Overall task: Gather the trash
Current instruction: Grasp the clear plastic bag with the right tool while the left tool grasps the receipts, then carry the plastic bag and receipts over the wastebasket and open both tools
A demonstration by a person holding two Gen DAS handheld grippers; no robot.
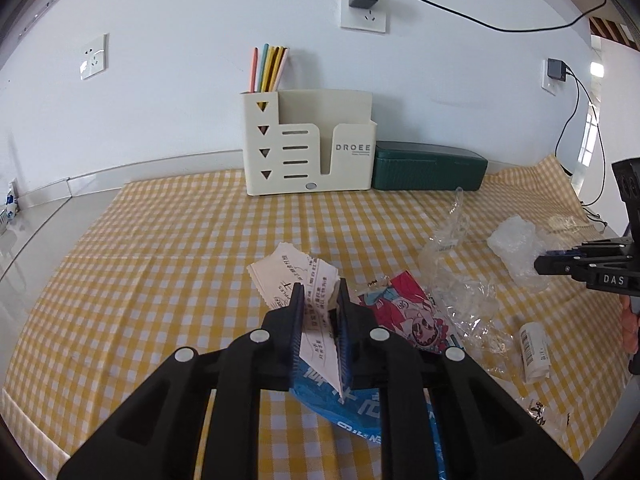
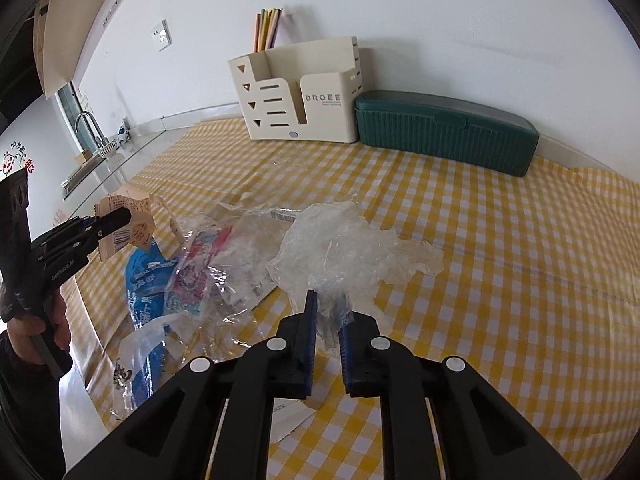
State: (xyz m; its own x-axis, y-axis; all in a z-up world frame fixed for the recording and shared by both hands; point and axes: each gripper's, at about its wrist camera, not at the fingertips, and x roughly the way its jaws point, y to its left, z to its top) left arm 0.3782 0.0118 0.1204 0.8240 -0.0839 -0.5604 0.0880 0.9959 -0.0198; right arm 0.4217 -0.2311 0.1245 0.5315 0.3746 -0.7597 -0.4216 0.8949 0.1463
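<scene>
In the left wrist view my left gripper (image 1: pixel 320 286) is shut on a printed paper slip (image 1: pixel 296 272), held just above the checked tablecloth (image 1: pixel 160 280). Under it lie a blue wrapper (image 1: pixel 360 412) and a red cartoon packet (image 1: pixel 404 312). In the right wrist view my right gripper (image 2: pixel 330 308) is shut on a crumpled sheet of clear plastic film (image 2: pixel 352 248), whose far part spreads on the cloth. The left gripper (image 2: pixel 128 214) with its slip (image 2: pixel 132 232) shows at the left there. The right gripper (image 1: pixel 538 264) enters the left wrist view from the right, beside the film (image 1: pixel 516 240).
More clear plastic (image 1: pixel 460 280) and a small rolled label (image 1: pixel 534 352) lie between the grippers. A cream organiser (image 1: pixel 308 144) and a green box (image 1: pixel 428 166) stand against the back wall. A white paper (image 2: pixel 288 416) lies under my right gripper. A sink (image 2: pixel 88 160) is at far left.
</scene>
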